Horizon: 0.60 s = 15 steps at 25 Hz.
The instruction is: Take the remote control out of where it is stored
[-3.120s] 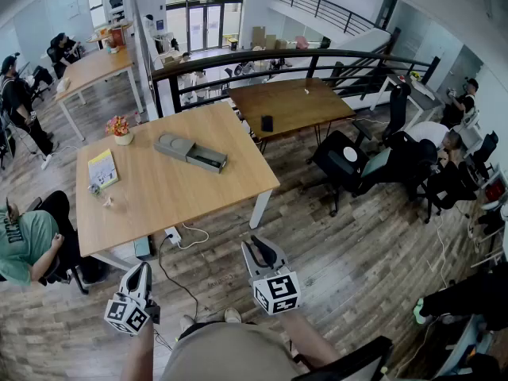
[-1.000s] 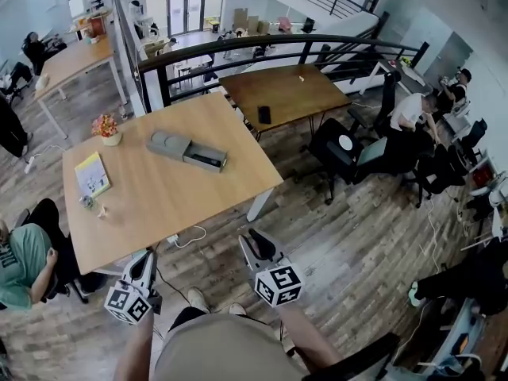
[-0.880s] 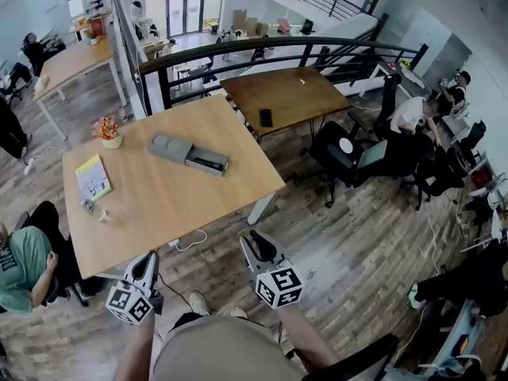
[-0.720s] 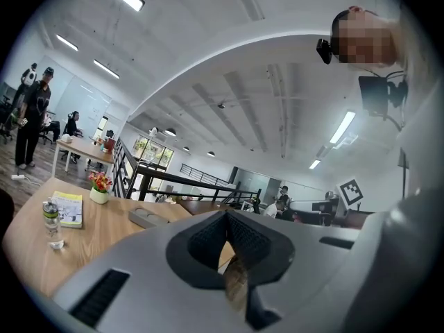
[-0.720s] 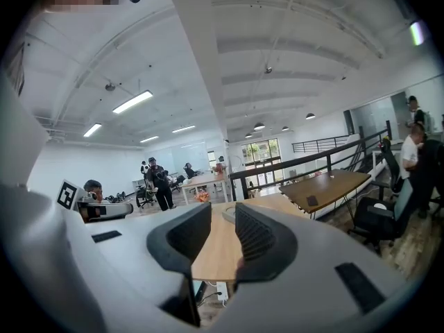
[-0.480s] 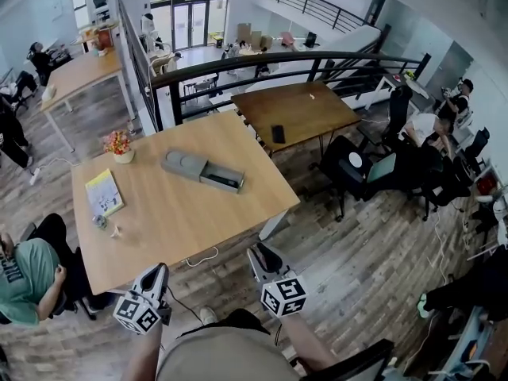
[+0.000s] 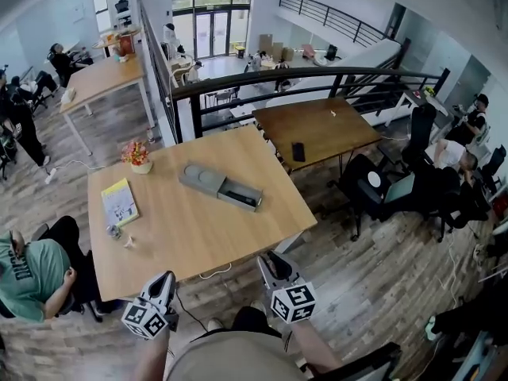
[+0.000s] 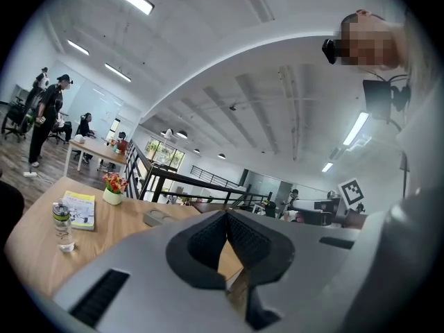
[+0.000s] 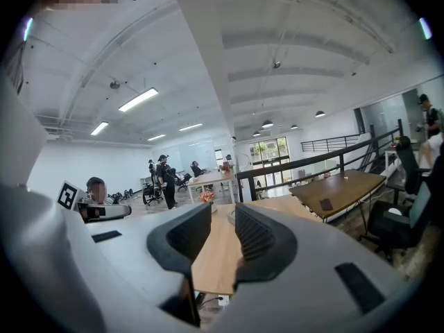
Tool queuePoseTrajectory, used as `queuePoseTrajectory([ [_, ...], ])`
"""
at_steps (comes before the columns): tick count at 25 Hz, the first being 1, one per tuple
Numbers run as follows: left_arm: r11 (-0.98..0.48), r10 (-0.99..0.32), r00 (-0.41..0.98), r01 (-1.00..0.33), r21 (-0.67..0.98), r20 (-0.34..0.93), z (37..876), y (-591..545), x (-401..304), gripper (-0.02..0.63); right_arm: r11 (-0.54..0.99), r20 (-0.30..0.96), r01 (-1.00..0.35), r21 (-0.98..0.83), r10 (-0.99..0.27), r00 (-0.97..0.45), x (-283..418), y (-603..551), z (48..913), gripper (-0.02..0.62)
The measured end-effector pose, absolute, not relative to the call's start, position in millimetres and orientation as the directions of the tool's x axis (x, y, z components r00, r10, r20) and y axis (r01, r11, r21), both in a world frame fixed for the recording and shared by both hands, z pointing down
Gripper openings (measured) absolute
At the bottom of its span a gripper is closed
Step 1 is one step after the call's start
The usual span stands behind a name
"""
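A grey storage box [image 7: 202,177] lies on the light wooden table [image 7: 182,232], its drawer [image 7: 240,194] pulled out to the right. A dark remote control [image 7: 247,198] lies in the drawer. Both grippers hang in front of the table's near edge, well short of the box. My left gripper [image 7: 163,286] is shut and holds nothing; in its own view the pads [image 8: 208,238] meet at the tip and the box [image 8: 158,217] shows far off. My right gripper [image 7: 277,263] is shut and empty too, pointing along the table [image 9: 211,255].
On the table's left side are a yellow booklet [image 7: 119,202], a flower pot [image 7: 139,155] and a small bottle [image 7: 113,231]. A person in green [image 7: 28,268] sits at the left corner. A darker table [image 7: 317,129] with a phone stands behind, by a railing [image 7: 262,78]. Office chairs [image 7: 373,189] are right.
The table has drawn closer and shifted right in the head view. Both grippers have advanced towards its near edge, still shut and empty.
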State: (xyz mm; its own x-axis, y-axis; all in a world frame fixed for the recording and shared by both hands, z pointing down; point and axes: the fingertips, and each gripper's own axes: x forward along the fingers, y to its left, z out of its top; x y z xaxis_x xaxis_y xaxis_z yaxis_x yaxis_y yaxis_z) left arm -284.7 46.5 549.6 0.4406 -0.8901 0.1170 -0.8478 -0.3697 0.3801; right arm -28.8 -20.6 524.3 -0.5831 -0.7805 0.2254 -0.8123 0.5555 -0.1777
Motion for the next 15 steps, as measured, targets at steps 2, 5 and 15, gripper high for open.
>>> queuePoseTrajectory([
  [2,-0.353,-0.898,0.424,-0.854,0.381,0.117,549,36,-278,0.005,0.57,0.23,-0.803,-0.173,-0.77,-0.596,-22,-36,525,0.095],
  [5,-0.323,-0.908,0.398,-0.863,0.389,0.129,547,23,-261,0.005,0.578,0.253,-0.794,-0.189,-0.753,-0.608,-6,-58,529,0.095],
  [15,-0.273,-0.92,0.355,-0.884,0.38,0.166,546,-24,-191,0.005,0.605,0.26,-0.771,-0.199,-0.726,-0.637,65,-122,531,0.095],
])
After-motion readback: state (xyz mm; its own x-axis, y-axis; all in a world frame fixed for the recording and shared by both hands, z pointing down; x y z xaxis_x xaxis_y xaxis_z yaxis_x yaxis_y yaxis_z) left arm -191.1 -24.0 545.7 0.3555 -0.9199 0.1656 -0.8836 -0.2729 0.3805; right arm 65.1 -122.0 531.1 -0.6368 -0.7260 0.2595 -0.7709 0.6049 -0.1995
